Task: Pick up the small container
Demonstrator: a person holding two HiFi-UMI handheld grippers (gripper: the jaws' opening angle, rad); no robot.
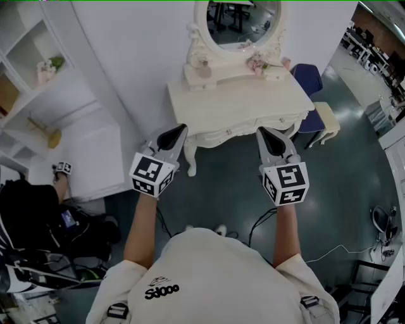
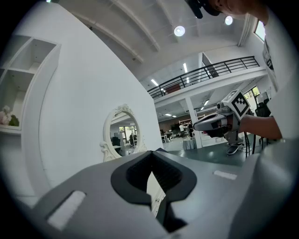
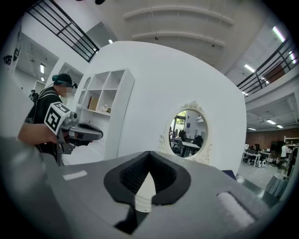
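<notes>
The small container (image 1: pixel 204 68) looks to be the pinkish pot on the counter (image 1: pixel 253 104), at the foot of the mirror (image 1: pixel 237 22), though it is too small to be sure. You have not picked anything up yet, so the approach and the grasp are all ahead. Your left tongs (image 1: pixel 181 129) and right tongs (image 1: pixel 261 131) are both clenched on nothing, hovering short of the counter's front edge.

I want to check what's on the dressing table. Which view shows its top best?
The head view: it looks down on the whole table top, with small items by the mirror's base. Both gripper views sit too low: they show the mirror and only a sliver of the table.
</notes>
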